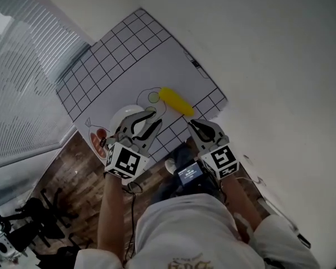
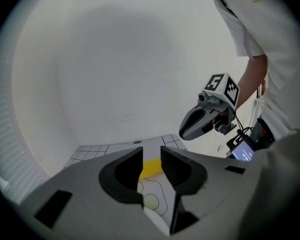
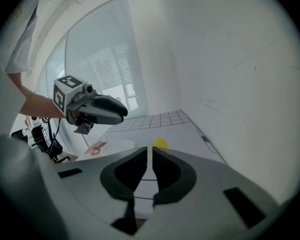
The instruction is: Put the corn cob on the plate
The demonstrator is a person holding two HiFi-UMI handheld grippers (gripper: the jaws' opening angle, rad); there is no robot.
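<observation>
The yellow corn cob (image 1: 176, 101) lies on the white grid mat (image 1: 129, 55), just beyond both grippers. A white plate (image 1: 122, 115) sits to its left, partly hidden under my left gripper (image 1: 157, 116). That gripper hovers over the plate's near edge, its jaws open with a clear gap and nothing between them. In the left gripper view the corn cob (image 2: 151, 168) shows through that gap. My right gripper (image 1: 191, 122) is just short of the cob's near end. Its jaws stand a narrow slit apart and are empty. In the right gripper view the corn cob (image 3: 161, 143) lies just ahead.
A fried-egg outline (image 1: 153, 97) is printed on the mat beside the cob, and a pink picture (image 1: 99, 136) near the plate. A white wall rises to the right, window blinds (image 1: 22, 66) to the left. Wooden floor and dark chairs (image 1: 22, 228) lie below the table edge.
</observation>
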